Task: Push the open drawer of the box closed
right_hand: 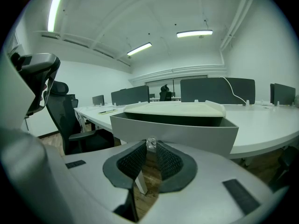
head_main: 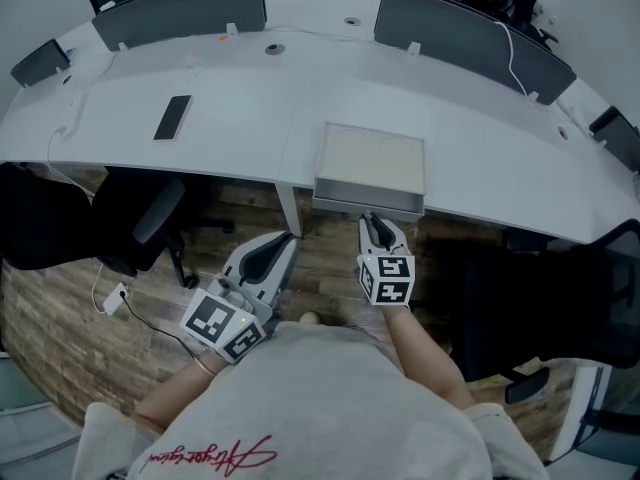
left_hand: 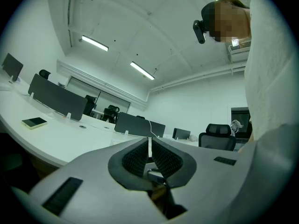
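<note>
Flat grey rect. box (head_main: 370,158) w/ open drawer (head_main: 368,206) sits at our curved white surface's (head_main: 250,118) near edge. Right gripper (head_main: 372,223) fingers (right_hand: 135,160) pinch its small clear knob (right_hand: 151,143); left gripper (head_main: 285,243) closed, empty.

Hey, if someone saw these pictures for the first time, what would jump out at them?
First the box at the white desk's near edge, its drawer pulled out past that edge. Then the right hand-held gripper, shut on the small clear knob on the drawer's front. The left hand-held gripper hangs shut and empty off the desk, further left.
</note>
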The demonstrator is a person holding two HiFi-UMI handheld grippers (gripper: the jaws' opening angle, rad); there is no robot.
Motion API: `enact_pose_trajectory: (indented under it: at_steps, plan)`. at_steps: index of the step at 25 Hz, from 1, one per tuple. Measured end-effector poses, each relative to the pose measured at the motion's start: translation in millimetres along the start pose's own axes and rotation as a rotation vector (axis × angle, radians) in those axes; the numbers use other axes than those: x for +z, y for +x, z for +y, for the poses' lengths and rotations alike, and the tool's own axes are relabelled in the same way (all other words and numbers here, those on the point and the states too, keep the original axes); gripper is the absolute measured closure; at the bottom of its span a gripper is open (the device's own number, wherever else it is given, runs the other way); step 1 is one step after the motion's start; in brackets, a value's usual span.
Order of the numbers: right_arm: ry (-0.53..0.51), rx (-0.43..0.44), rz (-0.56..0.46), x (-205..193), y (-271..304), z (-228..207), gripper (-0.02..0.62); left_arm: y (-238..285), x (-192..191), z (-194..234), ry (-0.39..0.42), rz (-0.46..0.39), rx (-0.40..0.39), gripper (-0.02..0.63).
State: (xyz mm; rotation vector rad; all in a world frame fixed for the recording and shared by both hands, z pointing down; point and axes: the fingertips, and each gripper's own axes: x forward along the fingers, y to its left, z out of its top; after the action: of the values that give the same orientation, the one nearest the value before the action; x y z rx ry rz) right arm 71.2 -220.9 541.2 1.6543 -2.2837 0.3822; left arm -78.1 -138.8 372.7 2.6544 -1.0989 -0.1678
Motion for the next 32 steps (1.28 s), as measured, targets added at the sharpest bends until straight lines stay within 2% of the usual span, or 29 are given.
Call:
enact_pose_trajectory:
  at_steps: [32]
  plan:
    - [0.001, 0.01, 0.002, 12, 25, -14, 0.522, 1, 5, 13, 0.009, 0.003, 0.042, 0.571]
